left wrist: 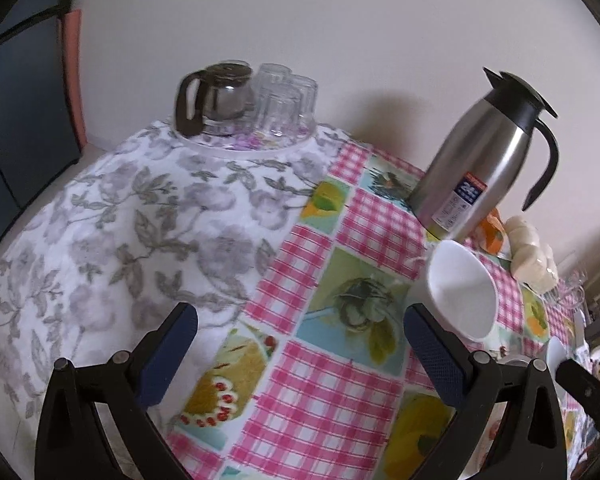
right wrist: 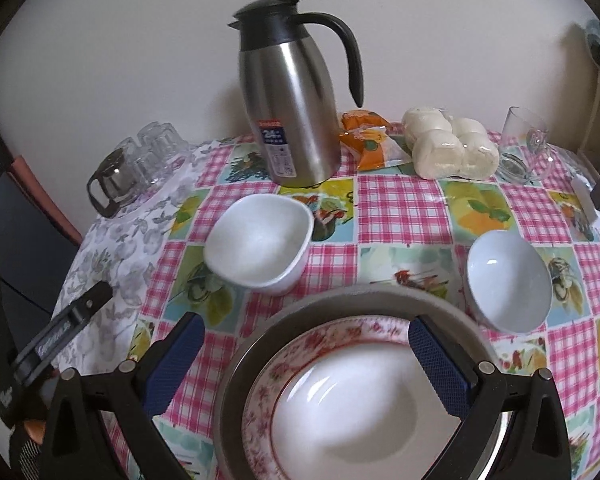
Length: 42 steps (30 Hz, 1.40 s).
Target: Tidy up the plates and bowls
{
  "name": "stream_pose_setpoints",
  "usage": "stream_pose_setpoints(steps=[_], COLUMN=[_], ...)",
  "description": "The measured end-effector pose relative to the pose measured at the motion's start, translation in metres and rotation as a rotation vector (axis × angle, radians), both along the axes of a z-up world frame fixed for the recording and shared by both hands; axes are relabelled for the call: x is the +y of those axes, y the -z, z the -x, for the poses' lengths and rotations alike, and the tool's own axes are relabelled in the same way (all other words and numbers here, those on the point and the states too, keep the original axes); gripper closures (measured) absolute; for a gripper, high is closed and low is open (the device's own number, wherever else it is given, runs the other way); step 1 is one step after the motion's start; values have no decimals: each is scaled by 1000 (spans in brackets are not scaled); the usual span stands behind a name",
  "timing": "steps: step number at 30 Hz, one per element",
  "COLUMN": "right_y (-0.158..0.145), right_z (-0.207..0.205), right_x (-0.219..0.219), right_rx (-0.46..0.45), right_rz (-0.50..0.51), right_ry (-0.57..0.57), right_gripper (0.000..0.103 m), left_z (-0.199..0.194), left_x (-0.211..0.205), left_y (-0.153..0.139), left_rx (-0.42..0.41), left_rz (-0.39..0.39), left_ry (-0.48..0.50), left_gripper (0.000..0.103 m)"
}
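below the right gripper [right wrist: 302, 354], whose jaws are spread wide and empty, a floral plate [right wrist: 340, 404] sits in a grey dish [right wrist: 240, 364]. the square white bowl [right wrist: 260, 240] and round bowl [right wrist: 508, 280] stand apart beyond. the left gripper [left wrist: 300, 344] hovers released too. stacking likely goes best gripping one bowl's rim, lowering it level.

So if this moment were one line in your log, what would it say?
left gripper: open, empty, over tablecloth | right gripper: open, above floral plate on grey plate | square white bowl, round white bowl: unstacked
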State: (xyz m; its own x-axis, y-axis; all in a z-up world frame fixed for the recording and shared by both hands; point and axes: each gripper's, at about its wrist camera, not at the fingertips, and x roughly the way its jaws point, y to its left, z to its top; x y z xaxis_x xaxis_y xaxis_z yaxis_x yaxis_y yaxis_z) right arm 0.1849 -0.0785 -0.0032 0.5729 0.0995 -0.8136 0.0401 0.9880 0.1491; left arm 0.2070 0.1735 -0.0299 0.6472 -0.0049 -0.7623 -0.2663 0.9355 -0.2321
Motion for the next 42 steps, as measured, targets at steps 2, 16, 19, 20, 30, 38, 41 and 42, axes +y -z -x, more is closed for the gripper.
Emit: stream_pose_setpoints(steps=[2, 16, 19, 20, 30, 38, 41, 42], right_y=[2, 8, 12, 15, 44, 60, 65, 67], right_z=[-10, -56, -68, -72, -102, -117, -120, -121], right_x=[-3, -1, 1, 2, 15, 23, 26, 28], right_rx=[23, 117, 145, 158, 240, 289, 303, 312], right_rz=[0, 76, 91, 96, 121, 100, 114, 120], right_ry=[-2, -47, -49, -46, -35, -51, -52, -56], right_gripper=[0, 1, 8, 10, 44, 74, 76, 76], left_z=[-4, -48, -59, -64, -98, -115, -119, -120], left_x=[-5, -42, -44, -46, -63, -82, -84, -84], left_y=[0, 24, 37, 39, 42, 53, 54, 55], left_rx=[-15, 84, 135, 143, 206, 237, 246, 249], left_rz=[38, 183, 203, 211, 103, 70, 58, 59], left_ry=[12, 126, 117, 125, 181, 245, 241, 238], left_gripper=[0, 1, 1, 1, 28, 54, 57, 57])
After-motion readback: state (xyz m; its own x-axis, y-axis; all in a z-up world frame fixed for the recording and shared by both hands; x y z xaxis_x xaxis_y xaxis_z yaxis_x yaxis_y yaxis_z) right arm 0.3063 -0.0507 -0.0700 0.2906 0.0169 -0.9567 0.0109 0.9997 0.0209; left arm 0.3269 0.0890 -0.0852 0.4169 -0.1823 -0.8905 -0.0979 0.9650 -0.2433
